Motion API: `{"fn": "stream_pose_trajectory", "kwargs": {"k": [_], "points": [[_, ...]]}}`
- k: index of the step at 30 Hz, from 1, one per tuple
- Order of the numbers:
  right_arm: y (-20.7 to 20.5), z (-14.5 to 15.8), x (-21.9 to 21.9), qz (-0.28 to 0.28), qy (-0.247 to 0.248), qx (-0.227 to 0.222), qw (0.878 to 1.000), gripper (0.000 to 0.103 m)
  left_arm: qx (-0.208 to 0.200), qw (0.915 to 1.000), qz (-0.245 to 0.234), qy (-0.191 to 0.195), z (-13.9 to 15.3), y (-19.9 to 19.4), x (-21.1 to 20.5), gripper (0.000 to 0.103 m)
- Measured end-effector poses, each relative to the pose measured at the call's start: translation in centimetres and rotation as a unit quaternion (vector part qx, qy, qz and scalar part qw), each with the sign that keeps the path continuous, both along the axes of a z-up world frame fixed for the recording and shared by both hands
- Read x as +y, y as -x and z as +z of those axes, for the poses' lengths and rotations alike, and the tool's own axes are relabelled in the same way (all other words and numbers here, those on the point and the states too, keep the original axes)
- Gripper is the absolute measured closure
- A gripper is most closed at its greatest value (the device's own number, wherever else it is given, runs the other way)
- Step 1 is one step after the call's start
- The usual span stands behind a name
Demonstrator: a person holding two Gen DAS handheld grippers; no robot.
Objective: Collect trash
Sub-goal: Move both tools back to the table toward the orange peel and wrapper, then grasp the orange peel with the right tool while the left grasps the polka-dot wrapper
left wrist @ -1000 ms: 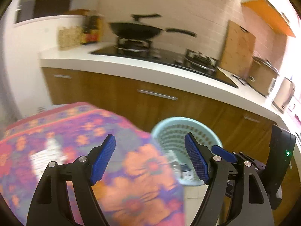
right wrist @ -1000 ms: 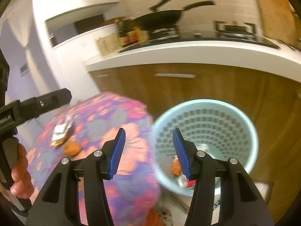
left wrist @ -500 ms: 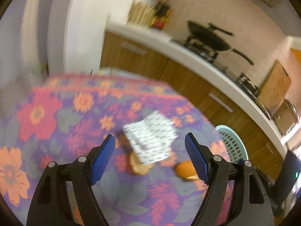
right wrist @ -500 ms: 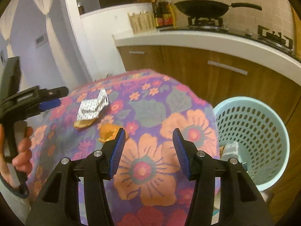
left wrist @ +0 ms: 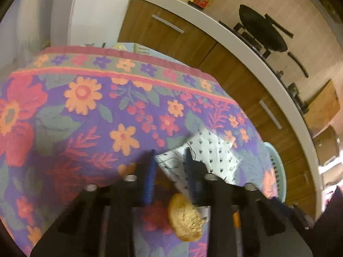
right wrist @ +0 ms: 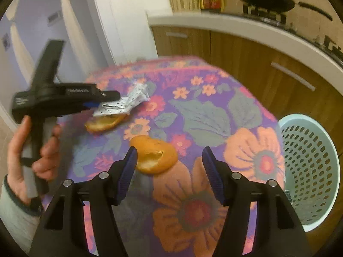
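Starting on the left, the left gripper (left wrist: 169, 167) has its fingers drawn narrow around the near edge of the spotted paper wrapper (left wrist: 211, 154), which lies on the floral desk (left wrist: 81, 111) and stretches ahead and to the right of the fingers; blur keeps me from telling whether the pads truly pinch it. Directly beneath and behind those fingers sits a crusty bread piece (left wrist: 185, 218). In the right wrist view the same left gripper (right wrist: 103, 102) reaches in from the side over the wrapper (right wrist: 126, 101), with that bread piece (right wrist: 105, 123) tucked under the paper's edge. Further right, the right gripper (right wrist: 167, 169) holds its fingers wide and empty, and a second bitten bread piece (right wrist: 154, 155) lies just ahead, against the left finger, its long axis running across the gap. So the right hand is clearly nearer to this piece. Only the right view shows the pale basket (right wrist: 308, 171) fully, standing off the desk to the right of the fingers; the left view shows just its rim (left wrist: 278, 171).
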State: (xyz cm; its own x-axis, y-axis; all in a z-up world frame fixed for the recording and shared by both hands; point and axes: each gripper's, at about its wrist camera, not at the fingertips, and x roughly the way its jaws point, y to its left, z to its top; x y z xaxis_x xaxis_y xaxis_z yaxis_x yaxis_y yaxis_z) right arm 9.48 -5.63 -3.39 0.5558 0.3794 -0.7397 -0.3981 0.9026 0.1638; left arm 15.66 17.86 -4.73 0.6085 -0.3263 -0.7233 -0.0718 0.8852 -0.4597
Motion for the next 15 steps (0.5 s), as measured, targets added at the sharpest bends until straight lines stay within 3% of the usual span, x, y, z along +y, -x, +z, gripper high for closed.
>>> {"fn": "stream_pose_trajectory", "kwargs": {"k": [2,4,8,12,15], "points": [[-0.4,-0.6,0.7,0.006,-0.006,0.011,1.0,0.044,-0.026,0.9991,0.007,0.032,0.4,0.4,1.0,0.097],[-0.2,-0.5,1.0,0.002,0.0,0.003,1.0,0.045,-0.053,0.9958,0.018,0.072,1.1,1.2,2.5,0.099],[0.0,-0.6,1.0,0.006,0.0,0.0,1.0,0.045,-0.073,0.9917,0.032,0.101,1.7,2.1,4.6,0.101],[0.2,-0.6,1.5,0.012,0.009,-0.004,1.0,0.062,-0.081,0.9882,0.057,0.117,1.6,2.9,6.3,0.101],[0.4,-0.6,1.7,0.011,0.018,-0.012,1.0,0.074,-0.064,0.9908,0.075,0.092,1.3,3.0,7.1,0.1]]}}
